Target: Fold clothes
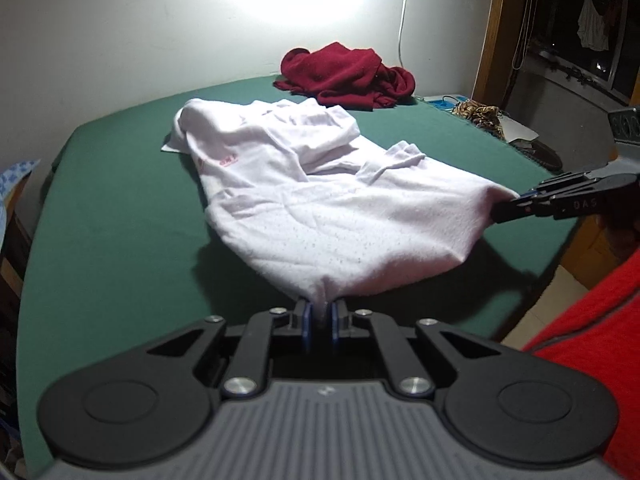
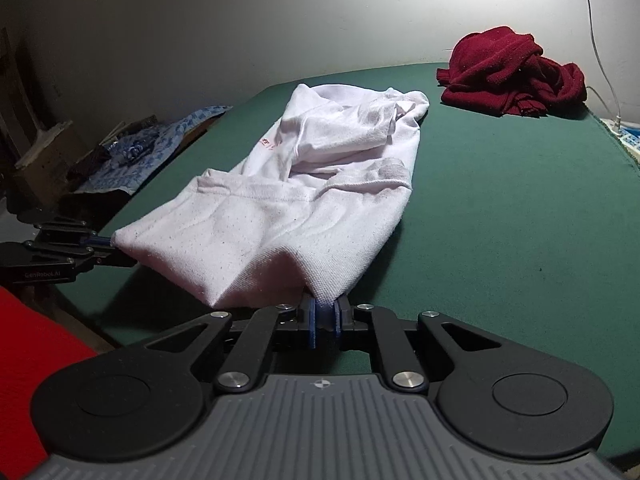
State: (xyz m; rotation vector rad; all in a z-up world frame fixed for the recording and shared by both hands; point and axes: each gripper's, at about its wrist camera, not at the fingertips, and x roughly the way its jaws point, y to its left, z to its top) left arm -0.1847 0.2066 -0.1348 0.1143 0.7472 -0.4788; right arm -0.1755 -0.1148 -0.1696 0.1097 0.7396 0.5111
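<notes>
White knit shirt (image 1: 320, 208) hangs between left gripper (image 1: 320, 314) and right gripper (image 2: 326, 314), fingers clenched on its near corners | uneven lift skews your fold | small bites may slip over green felt worktop (image 2: 500, 220).

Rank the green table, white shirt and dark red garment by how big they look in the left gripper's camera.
1. green table
2. white shirt, pinched by both grippers, nearer the camera
3. dark red garment, smallest, though it lies farther back, so its true size against the shirt is unsure.
</notes>
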